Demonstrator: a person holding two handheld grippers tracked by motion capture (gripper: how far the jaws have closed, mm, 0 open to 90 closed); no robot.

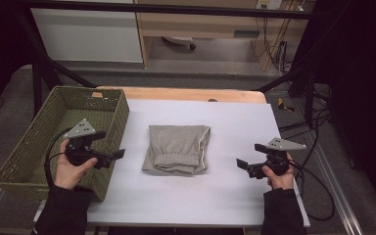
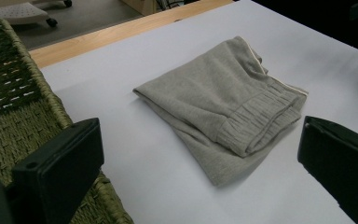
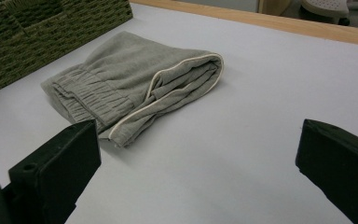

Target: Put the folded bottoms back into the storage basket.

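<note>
Both hand-held grippers, left hand-held gripper [image 1: 108, 145] and right hand-held gripper [image 1: 248, 155], flank the folded grey garment [image 1: 177, 148] with jaws wide, positioned for 2-sided pickup toward the basket [image 1: 29, 142].

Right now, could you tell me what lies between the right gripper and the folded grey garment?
Nothing: in the high view, bare white table cover separates the right gripper from the folded grey garment.

Grey folded garment [image 1: 177, 148] with white piping on my white table [image 1: 235, 196]; olive-green woven basket [image 1: 29, 147]; both my tools' jaws are black.
</note>
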